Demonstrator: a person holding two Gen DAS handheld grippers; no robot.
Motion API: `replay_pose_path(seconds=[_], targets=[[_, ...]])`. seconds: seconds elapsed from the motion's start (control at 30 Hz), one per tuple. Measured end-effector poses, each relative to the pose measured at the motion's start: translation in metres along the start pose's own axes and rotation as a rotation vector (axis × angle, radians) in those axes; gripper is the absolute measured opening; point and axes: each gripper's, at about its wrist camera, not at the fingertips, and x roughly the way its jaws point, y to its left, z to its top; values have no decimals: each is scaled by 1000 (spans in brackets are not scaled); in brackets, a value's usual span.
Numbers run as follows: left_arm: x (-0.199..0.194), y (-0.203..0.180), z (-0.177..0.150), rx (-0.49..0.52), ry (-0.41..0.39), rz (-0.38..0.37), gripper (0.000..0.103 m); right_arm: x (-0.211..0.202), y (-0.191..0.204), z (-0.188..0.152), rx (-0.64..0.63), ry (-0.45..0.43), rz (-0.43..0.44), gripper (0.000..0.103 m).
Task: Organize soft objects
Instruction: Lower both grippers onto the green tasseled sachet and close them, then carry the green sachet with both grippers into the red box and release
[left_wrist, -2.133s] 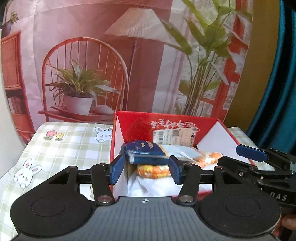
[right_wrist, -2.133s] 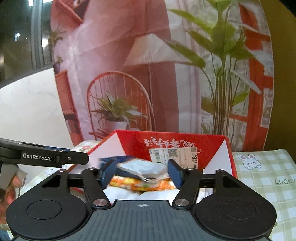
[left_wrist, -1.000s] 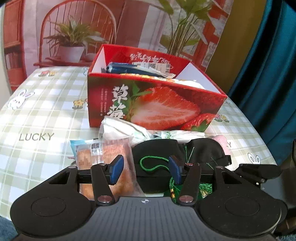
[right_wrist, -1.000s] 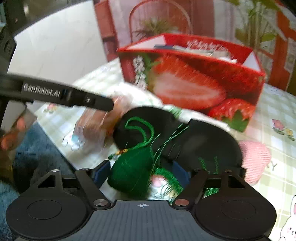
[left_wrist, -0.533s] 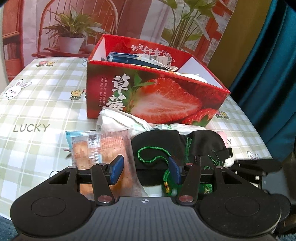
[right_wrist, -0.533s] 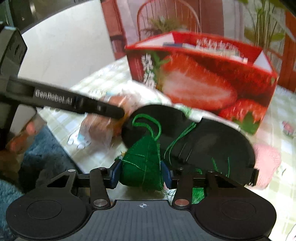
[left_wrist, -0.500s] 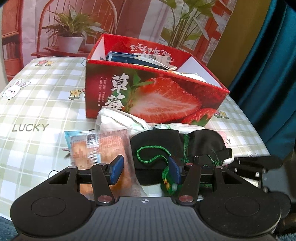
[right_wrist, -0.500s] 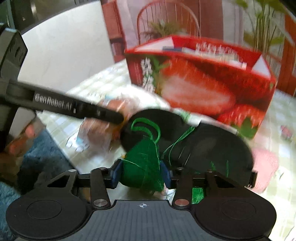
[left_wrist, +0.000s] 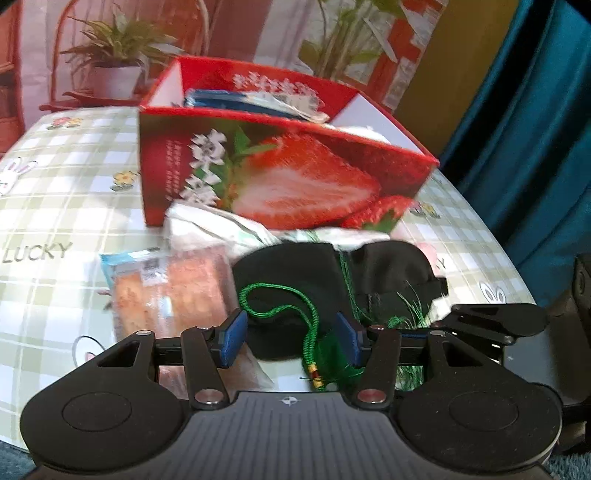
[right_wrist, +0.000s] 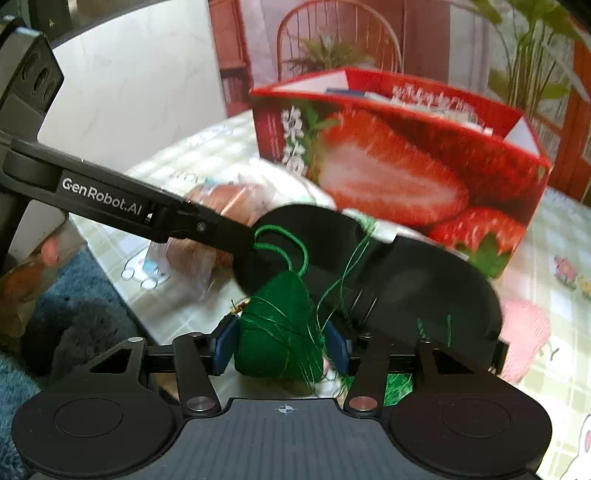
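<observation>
Nearest my right gripper (right_wrist: 282, 349), the green thread-wrapped pyramid charm (right_wrist: 277, 328) sits between the blue pads; the jaws are opening and I can't tell whether they still press it. My left gripper (left_wrist: 291, 341) stands released, pads apart over the charm's green cord loop (left_wrist: 280, 306) and the edge of the black fabric eye mask (left_wrist: 332, 273), gripping neither. Just left of the mask lies a clear-wrapped orange pastry (left_wrist: 170, 291). Beyond them a white crinkled packet (left_wrist: 207, 221) leans against the red strawberry-printed cardboard box (left_wrist: 280, 177), which holds several packets, on the green checked tablecloth (left_wrist: 66, 184).
</observation>
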Motion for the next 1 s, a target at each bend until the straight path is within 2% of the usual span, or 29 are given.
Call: replay_pose_path(seconds=[0.17, 0.27, 0.43, 0.57, 0.7, 1.0], targets=[[15, -11, -5, 34, 65, -58, 55, 10, 1, -3, 5, 61, 20, 52], [21, -14, -5, 42, 56, -120, 55, 13, -2, -5, 21, 82, 24, 52], [22, -13, -8, 38, 50, -142, 55, 18, -7, -8, 65, 110, 39, 52], [22, -14, -8, 36, 46, -155, 52, 20, -7, -8, 68, 108, 44, 52], [22, -11, -7, 20, 54, -175, 55, 21, -9, -8, 80, 94, 50, 50], [35, -8, -14, -19, 110, -218, 54, 20, -5, -7, 73, 53, 56, 49]])
